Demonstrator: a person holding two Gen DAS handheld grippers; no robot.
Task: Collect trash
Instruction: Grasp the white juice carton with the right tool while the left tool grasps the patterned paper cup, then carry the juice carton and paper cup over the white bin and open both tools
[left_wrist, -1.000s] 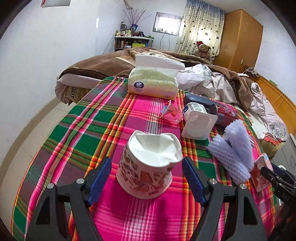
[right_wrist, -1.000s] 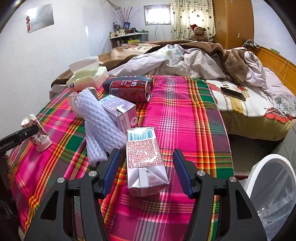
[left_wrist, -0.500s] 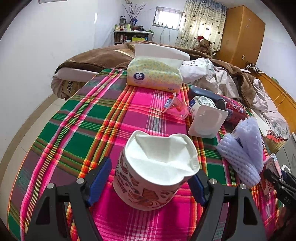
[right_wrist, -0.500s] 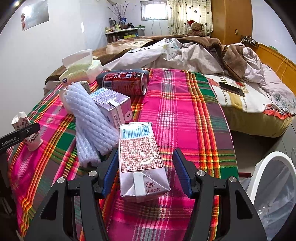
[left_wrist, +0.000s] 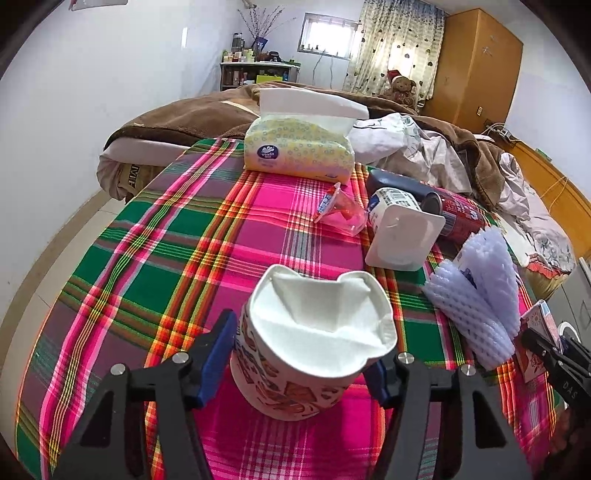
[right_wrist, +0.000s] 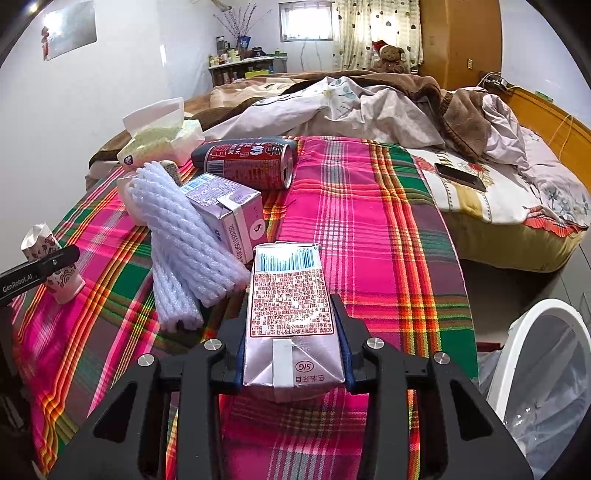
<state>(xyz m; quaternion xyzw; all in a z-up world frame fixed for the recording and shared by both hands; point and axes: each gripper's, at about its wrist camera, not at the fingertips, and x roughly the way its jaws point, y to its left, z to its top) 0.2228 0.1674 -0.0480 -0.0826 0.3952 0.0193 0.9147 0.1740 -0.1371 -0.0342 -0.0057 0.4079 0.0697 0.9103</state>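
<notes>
On the plaid cloth (right_wrist: 369, 221), the right gripper (right_wrist: 293, 345) is closing, its pads pressed on both sides of the silver milk carton (right_wrist: 291, 314). The left gripper (left_wrist: 301, 354) is closing around the crumpled paper cup (left_wrist: 314, 343), pads touching its sides.

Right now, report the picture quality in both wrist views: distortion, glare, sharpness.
Left wrist view: strong fisheye bending with black corners; the window is blown out; the paper cup up close is sharp. Right wrist view: same barrel distortion; bright glare on the wall poster; the print on the milk carton is crisp and readable, without motion blur.
</notes>
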